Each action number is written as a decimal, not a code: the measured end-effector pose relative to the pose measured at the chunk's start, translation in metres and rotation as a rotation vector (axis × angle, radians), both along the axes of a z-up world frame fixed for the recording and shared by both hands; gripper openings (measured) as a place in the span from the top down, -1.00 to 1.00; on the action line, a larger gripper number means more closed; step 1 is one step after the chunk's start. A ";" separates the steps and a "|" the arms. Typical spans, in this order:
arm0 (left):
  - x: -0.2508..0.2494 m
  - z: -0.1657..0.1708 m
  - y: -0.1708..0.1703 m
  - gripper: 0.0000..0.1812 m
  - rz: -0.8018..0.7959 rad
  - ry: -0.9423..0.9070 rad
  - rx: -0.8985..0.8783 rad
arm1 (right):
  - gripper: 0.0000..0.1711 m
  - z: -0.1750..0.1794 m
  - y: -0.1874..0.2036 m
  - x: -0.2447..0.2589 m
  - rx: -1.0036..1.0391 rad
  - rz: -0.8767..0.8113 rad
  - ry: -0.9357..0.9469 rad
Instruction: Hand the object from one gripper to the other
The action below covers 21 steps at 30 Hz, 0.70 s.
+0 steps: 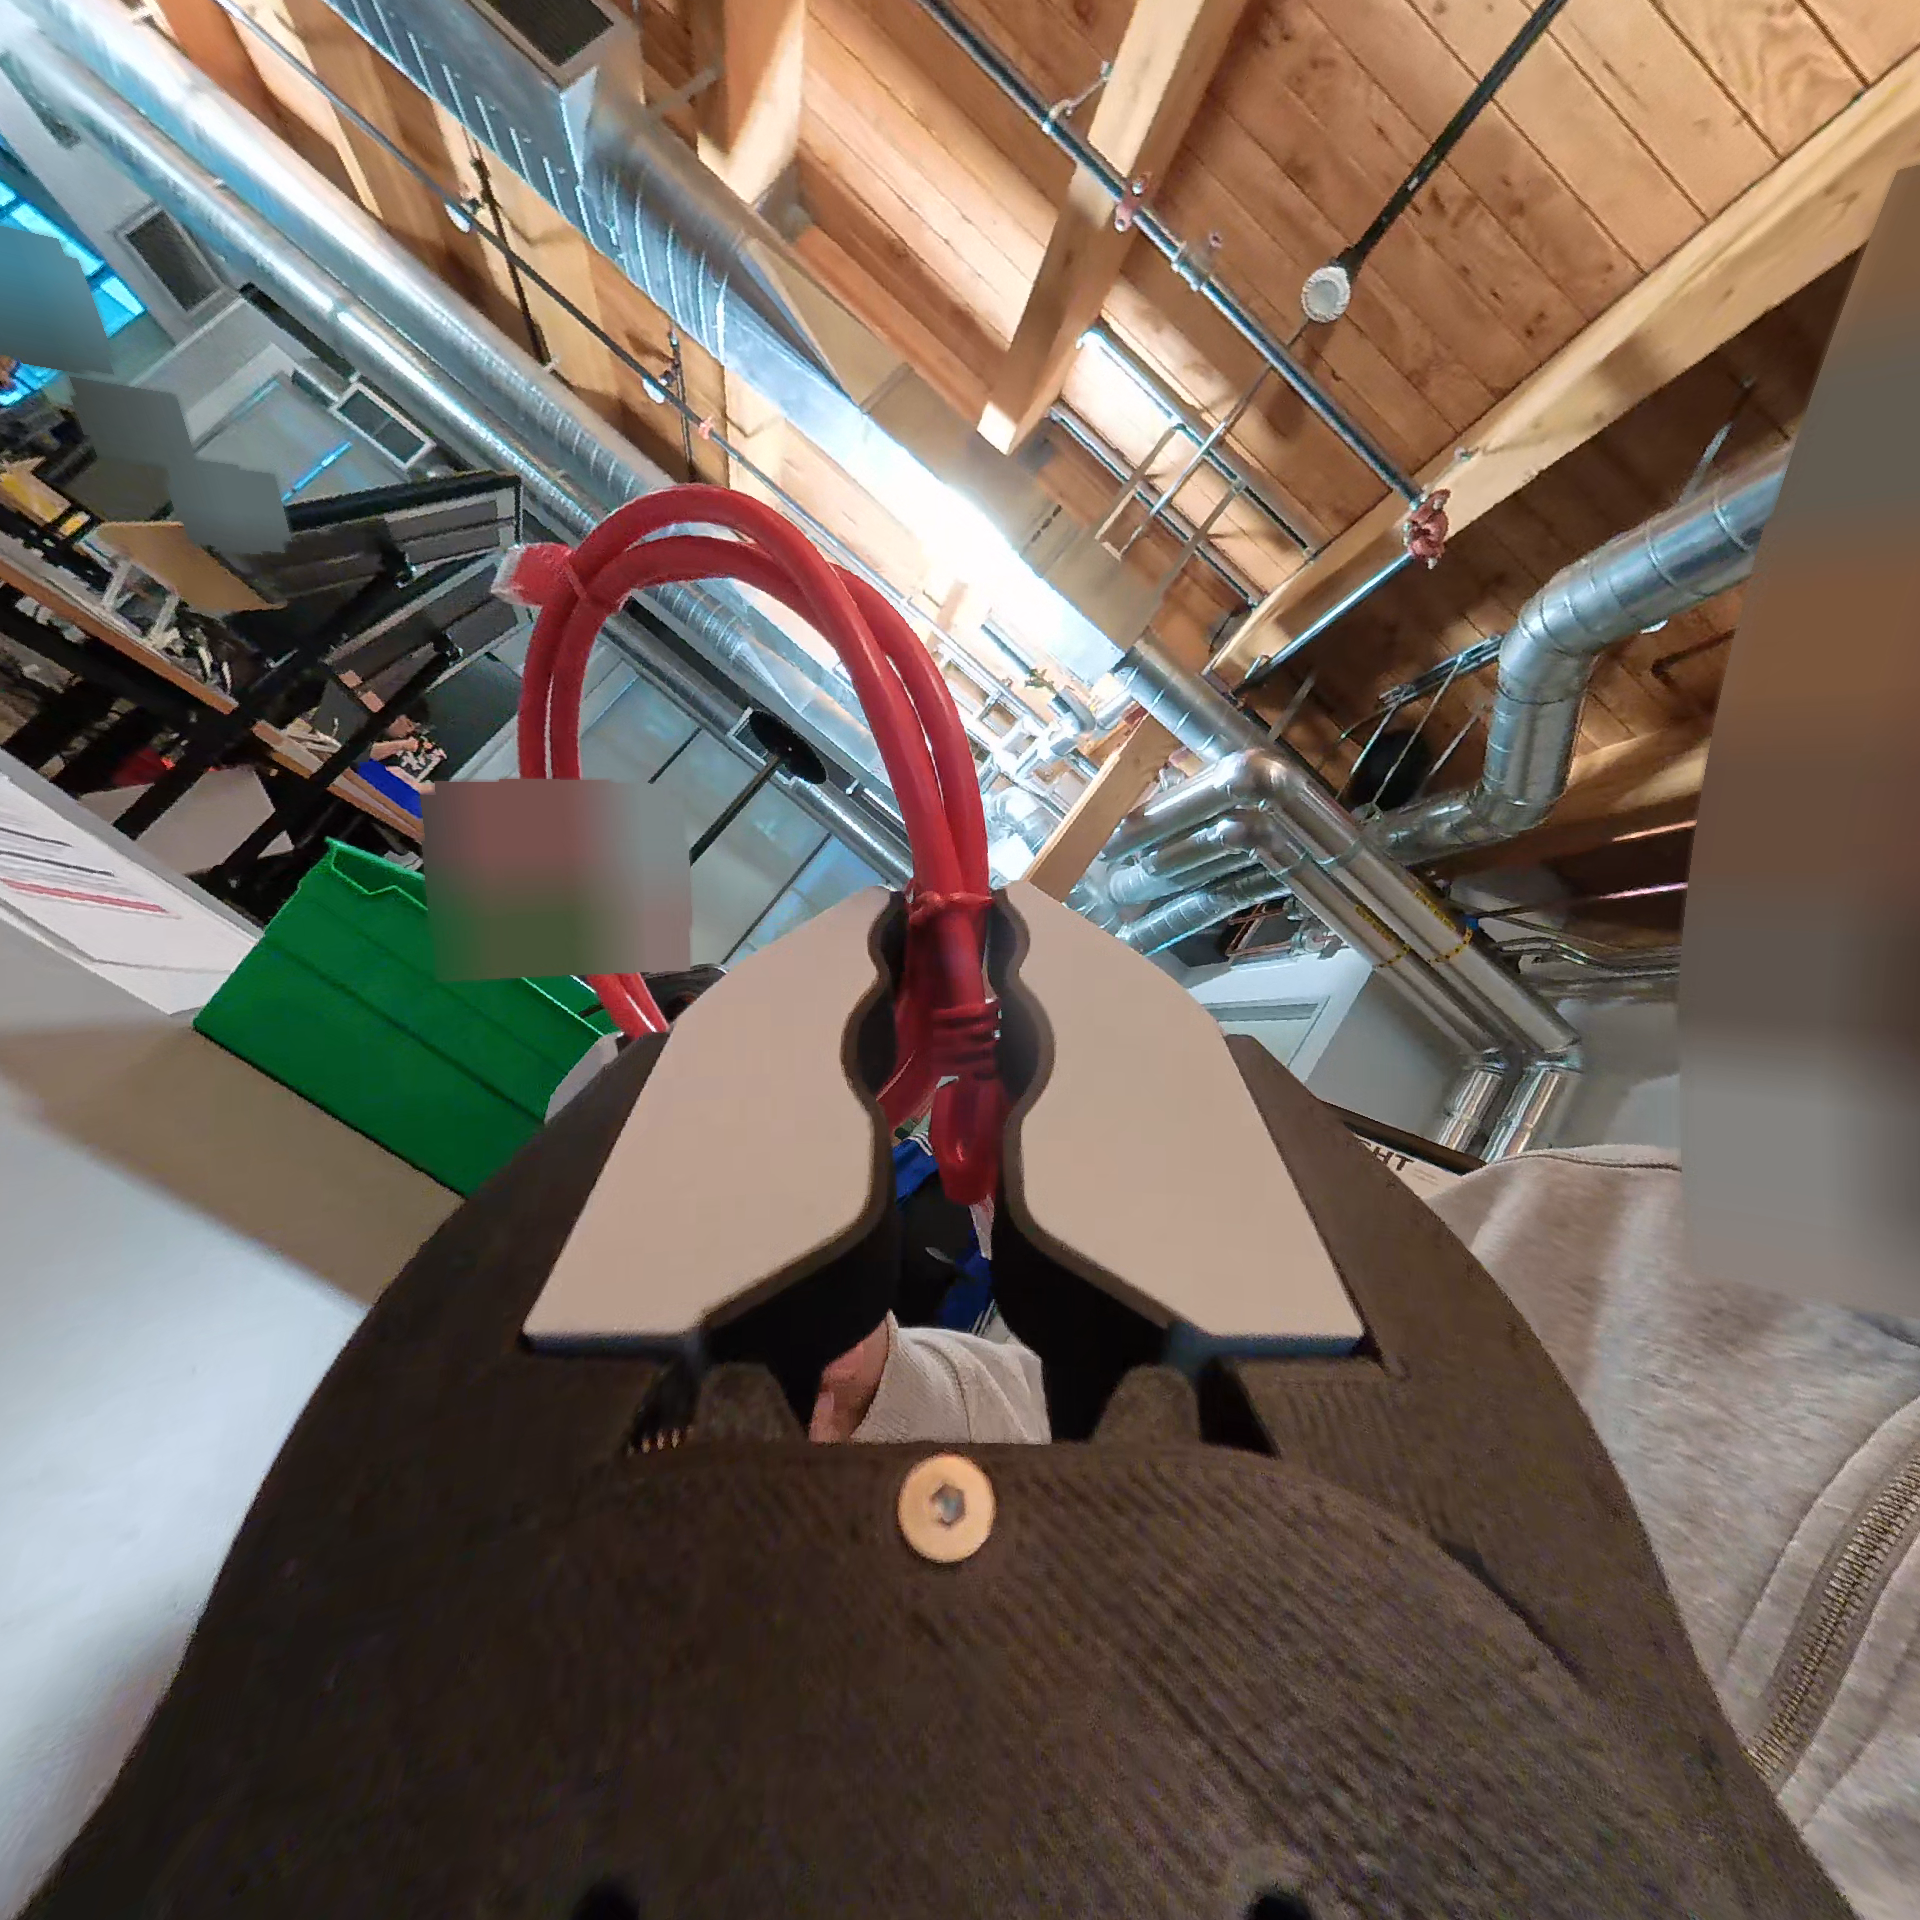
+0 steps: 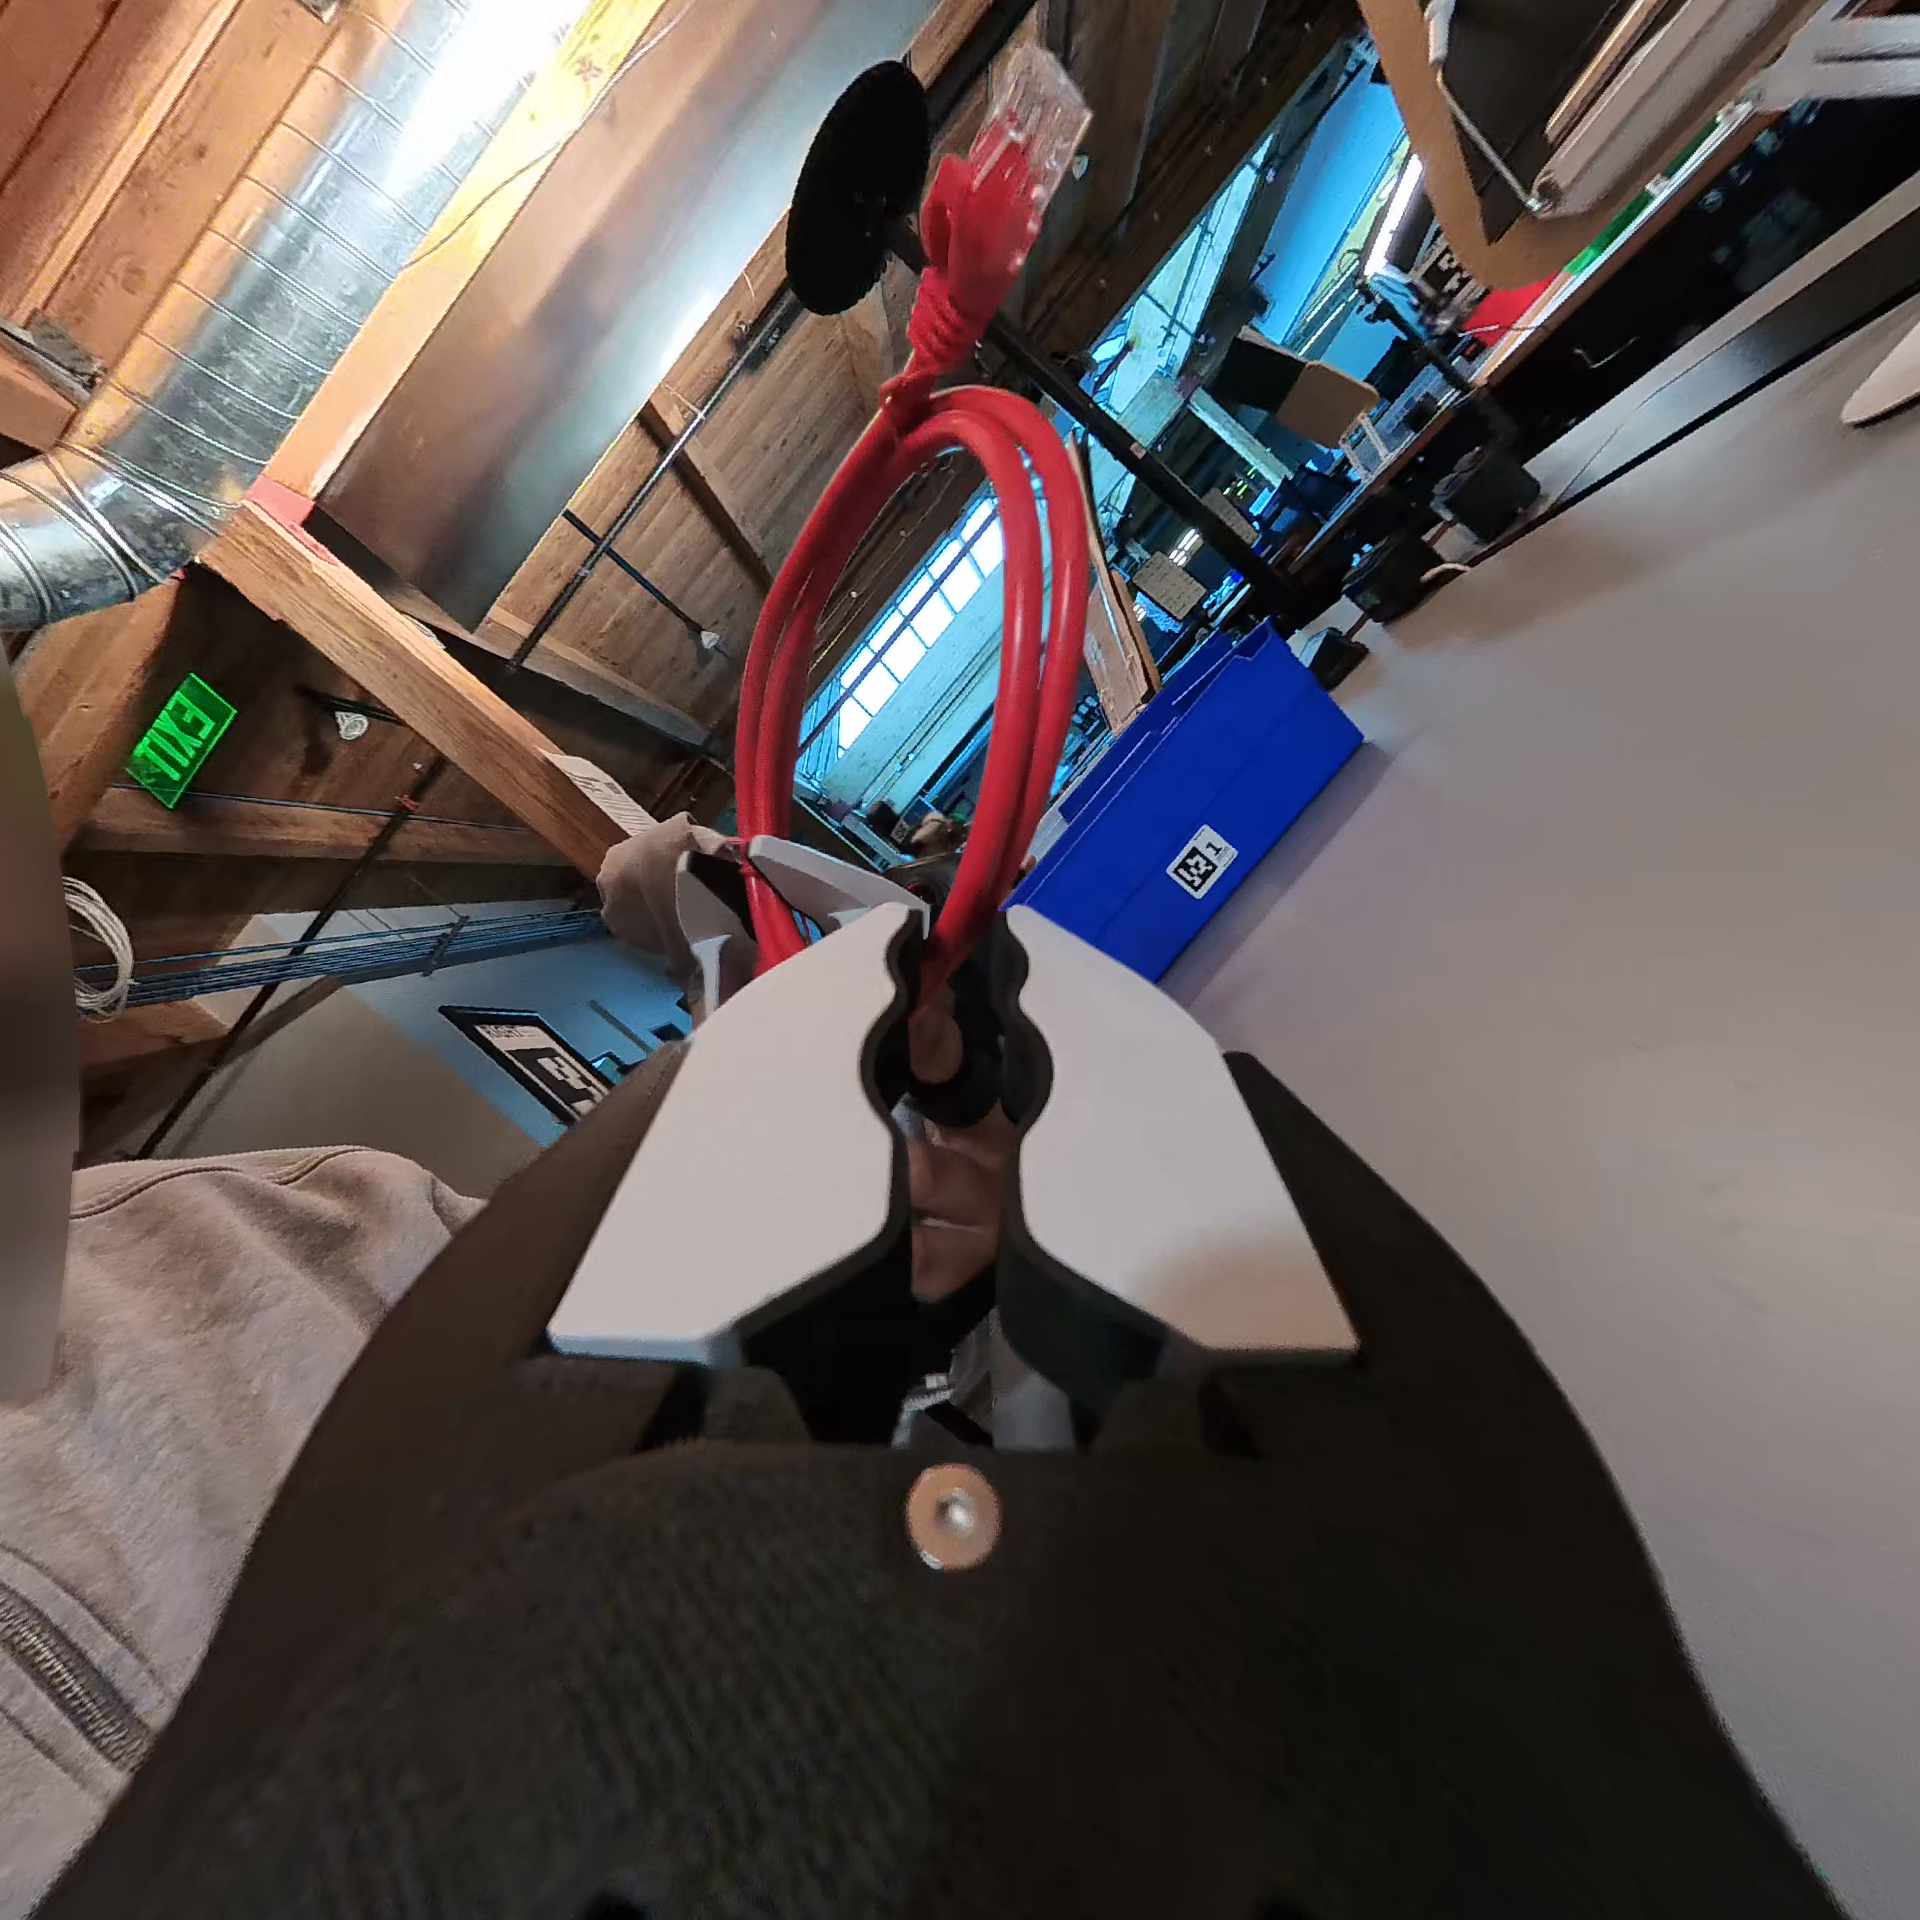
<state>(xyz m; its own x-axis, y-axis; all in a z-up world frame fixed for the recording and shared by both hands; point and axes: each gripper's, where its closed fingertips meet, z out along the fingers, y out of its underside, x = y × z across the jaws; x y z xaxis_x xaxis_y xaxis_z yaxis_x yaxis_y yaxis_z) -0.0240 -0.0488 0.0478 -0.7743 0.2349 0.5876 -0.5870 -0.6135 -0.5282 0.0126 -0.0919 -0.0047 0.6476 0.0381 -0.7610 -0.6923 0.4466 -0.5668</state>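
Between the pale fingers of the left claw (image 1: 948, 1039), seen from the left wrist view, a coiled red cable (image 1: 748, 644) is pinched at its ribbed connector boot, the jaws clenched on that boot with the clear plug tip poking out below toward the camera. From the grip the coil arches up and to the left against a wooden plank ceiling crossed by silver ducts (image 1: 540, 343), and its second plug end sits at the top left of the loop. A green bin (image 1: 343, 997) stands on the pale tabletop (image 1: 156, 1299) to the left, and a grey sleeve (image 1: 1704, 1455) fills the lower right. Over in the right wrist view, the right claw (image 2: 961, 997) is closed on the lower bend of the same red cable (image 2: 1039, 623), its strands running down into the narrow gap between the fingers. The loop rises away from this claw, tied at the top, with a red boot and clear plug pointing upward. Just left of the right claw's tips, white fingers (image 2: 800, 868) of the left claw show around one strand of the coil. A blue bin (image 2: 1236, 790) rests on the tabletop (image 2: 1558, 1039) at right.
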 end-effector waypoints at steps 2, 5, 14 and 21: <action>0.001 -0.003 -0.001 0.83 -0.003 0.008 0.009 | 0.86 0.001 -0.003 0.002 0.010 -0.011 0.004; 0.005 -0.011 -0.005 0.83 0.003 0.024 0.063 | 0.88 0.003 -0.010 0.006 0.030 -0.035 0.012; 0.014 -0.022 -0.009 0.48 0.041 0.062 0.153 | 0.93 0.004 -0.023 0.014 0.004 -0.114 -0.014; 0.038 -0.043 -0.003 0.29 0.207 0.108 0.315 | 0.93 0.000 -0.026 0.018 -0.055 -0.158 -0.029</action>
<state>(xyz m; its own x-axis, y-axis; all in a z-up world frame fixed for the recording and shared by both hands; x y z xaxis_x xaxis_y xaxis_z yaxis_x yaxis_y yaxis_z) 0.0143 -0.0517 0.0044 -0.7160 -0.1241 0.6870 -0.5308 -0.5426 -0.6511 0.0306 -0.1178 -0.0046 0.6638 -0.1069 -0.7402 -0.5990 0.5166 -0.6118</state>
